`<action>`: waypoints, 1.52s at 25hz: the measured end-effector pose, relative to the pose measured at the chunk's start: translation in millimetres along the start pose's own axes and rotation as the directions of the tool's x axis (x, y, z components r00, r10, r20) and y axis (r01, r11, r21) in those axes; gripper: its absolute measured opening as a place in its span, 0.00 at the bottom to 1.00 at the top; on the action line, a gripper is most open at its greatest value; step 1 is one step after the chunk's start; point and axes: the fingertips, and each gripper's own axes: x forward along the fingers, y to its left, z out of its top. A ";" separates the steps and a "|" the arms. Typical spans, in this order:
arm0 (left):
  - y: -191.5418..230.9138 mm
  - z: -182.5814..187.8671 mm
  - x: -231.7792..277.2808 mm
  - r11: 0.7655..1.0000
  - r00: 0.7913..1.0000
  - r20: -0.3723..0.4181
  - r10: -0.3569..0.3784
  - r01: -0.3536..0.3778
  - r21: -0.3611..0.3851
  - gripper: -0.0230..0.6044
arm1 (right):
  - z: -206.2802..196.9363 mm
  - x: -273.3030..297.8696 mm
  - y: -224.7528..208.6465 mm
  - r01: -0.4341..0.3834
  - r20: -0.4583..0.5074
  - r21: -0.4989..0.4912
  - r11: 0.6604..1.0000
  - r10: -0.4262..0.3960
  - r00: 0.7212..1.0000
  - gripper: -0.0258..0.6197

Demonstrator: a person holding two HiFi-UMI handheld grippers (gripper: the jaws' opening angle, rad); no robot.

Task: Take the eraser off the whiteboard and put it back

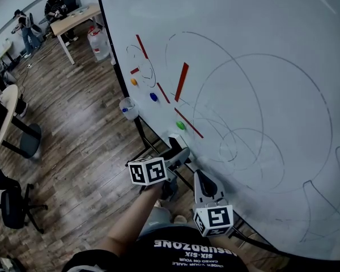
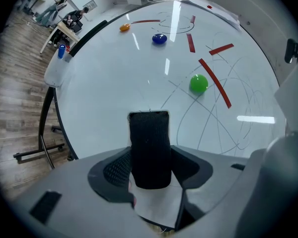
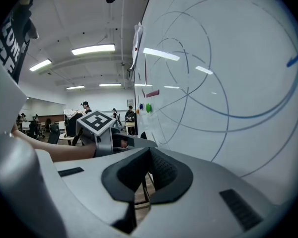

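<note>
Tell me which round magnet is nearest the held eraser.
The green magnet: it is closest to the eraser; the blue magnet and orange magnet lie farther off.

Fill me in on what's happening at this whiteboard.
A person stands at the whiteboard with a tool in each hand. The left tool is clamped on the eraser, whose black felt faces that tool's camera, and holds it low by the board, below the green magnet. Whether the eraser touches the board cannot be told. The right tool is shut on nothing and hangs beside the board.
</note>
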 end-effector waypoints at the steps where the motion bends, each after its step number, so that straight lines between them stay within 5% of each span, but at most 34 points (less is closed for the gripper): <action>1: 0.1 0.1 0.0 1.000 1.000 -0.001 0.001 -0.001 0.001 0.42 | -0.4 -0.2 0.0 0.002 -0.001 0.000 1.000 -0.002 1.000 0.04; 26: -8.8 -5.4 -14.1 0.999 1.000 0.019 0.024 -0.024 0.031 0.42 | -3.8 -13.1 10.4 0.007 -0.003 -0.004 1.000 -0.007 1.000 0.04; 38: 1.9 -6.2 -52.5 0.999 0.997 0.057 0.051 -0.051 0.002 0.42 | -6.0 -12.8 37.6 -0.061 -0.006 -0.015 0.998 0.061 0.998 0.04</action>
